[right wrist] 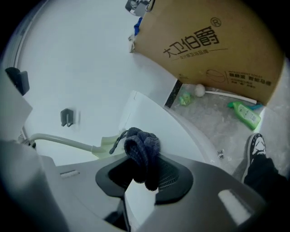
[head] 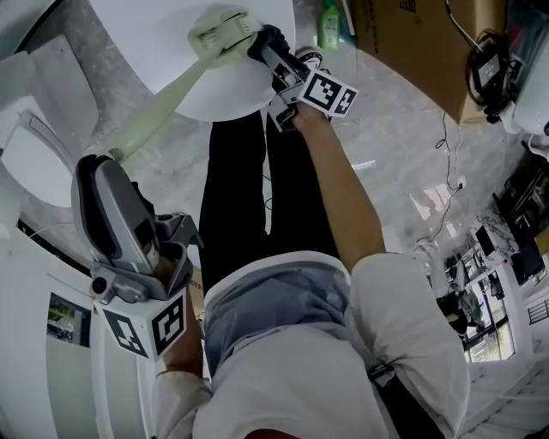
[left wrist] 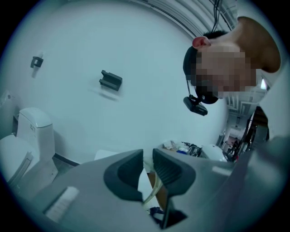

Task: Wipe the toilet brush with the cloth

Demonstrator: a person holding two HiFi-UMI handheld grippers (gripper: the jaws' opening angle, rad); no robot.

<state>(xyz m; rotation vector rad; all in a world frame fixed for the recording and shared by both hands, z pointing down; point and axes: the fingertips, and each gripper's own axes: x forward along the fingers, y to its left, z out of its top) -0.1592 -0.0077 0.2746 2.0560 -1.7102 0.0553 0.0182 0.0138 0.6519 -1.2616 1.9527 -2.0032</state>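
Most of the left edge is taken up by a white ceramic toilet (head: 34, 163). Ahead of the person is a round white slab (head: 171, 51), apparently a tabletop, with a brown cardboard box (head: 403, 43) behind it.

The pale green plastic toilet brush with a long handle (head: 159, 107) runs diagonally across the gap. Its flat head lies over the slab, probably so that the white surface steadies it under pressure. The tail of the handle runs into the left gripper (left wrist: 146, 172). That gripper's jaws stand almost together, with a pale strip showing between them, so I judge it is clamped on the handle as an anchor.

The right gripper (right wrist: 144, 179) is pinched onto a bunched dark blue fleecy cloth (right wrist: 142, 152). The wad bulges out past the jaw tips, so fabric rather than plastic meets the brush. In the head view the cloth sits against the side of the brush head, which suggests the wiping is under way.

A small green plastic bottle (head: 328, 24) lies on the marbled floor near the box, well apart from the work.
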